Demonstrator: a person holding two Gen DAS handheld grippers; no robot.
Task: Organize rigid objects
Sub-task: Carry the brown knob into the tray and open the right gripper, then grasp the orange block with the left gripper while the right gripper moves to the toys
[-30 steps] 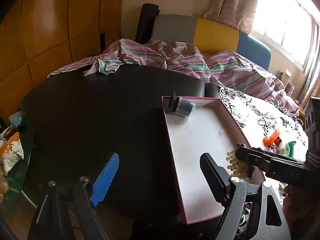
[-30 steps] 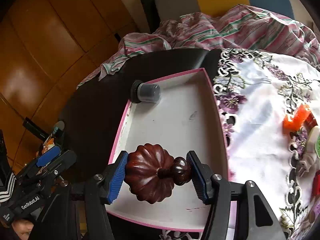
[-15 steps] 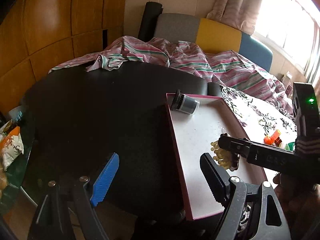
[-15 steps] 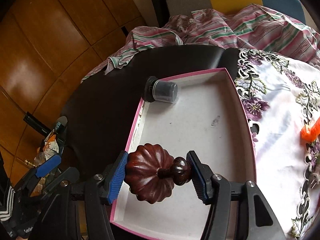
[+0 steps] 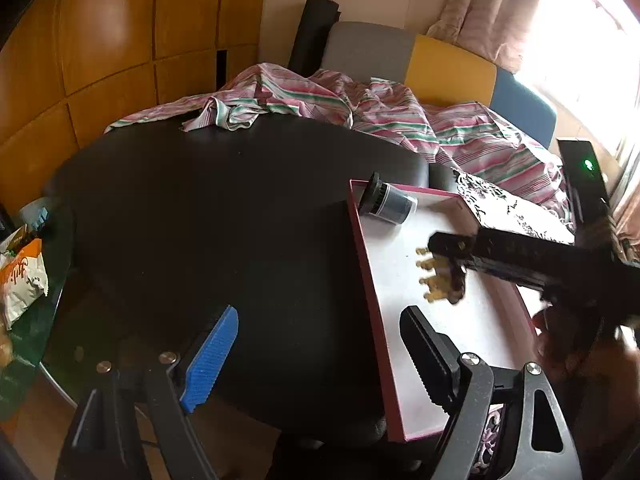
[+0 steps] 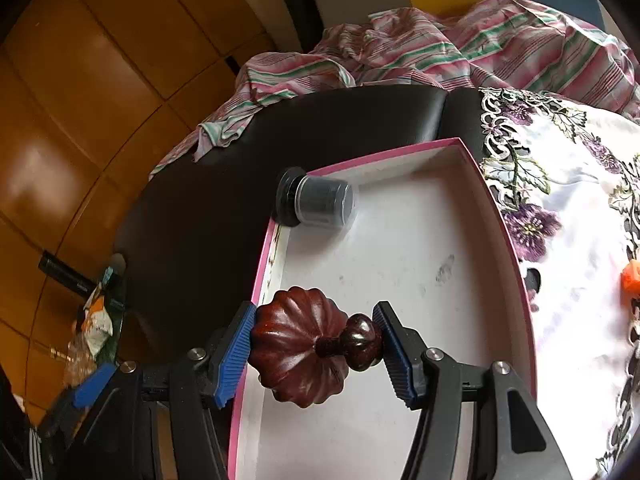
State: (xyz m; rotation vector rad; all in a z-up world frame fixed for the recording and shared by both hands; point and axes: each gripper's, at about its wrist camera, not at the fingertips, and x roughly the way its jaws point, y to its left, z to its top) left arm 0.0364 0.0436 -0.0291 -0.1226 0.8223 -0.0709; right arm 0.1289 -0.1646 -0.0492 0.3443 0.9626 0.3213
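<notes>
Right tool (image 6: 316, 354) clamps carved wooden finial (image 6: 308, 346) above pink-rimmed tray (image 6: 400, 156); dark jar (image 6: 320, 202) already inside. Left tool (image 5: 316, 356) wide open, empty. Finial placement, bright items on cloth (image 6: 632, 276) remain.

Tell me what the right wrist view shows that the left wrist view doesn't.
Only the right wrist view: the dark red gourd seen plainly, clamped endwise in the right tongs, and an orange piece on the floral cloth.

Only the left wrist view: the left tongs wide open and holding nothing, over the black table, plus a bright window.

Both: the pink-rimmed tray with the capped jar lying in its far corner, and the striped fabric.
</notes>
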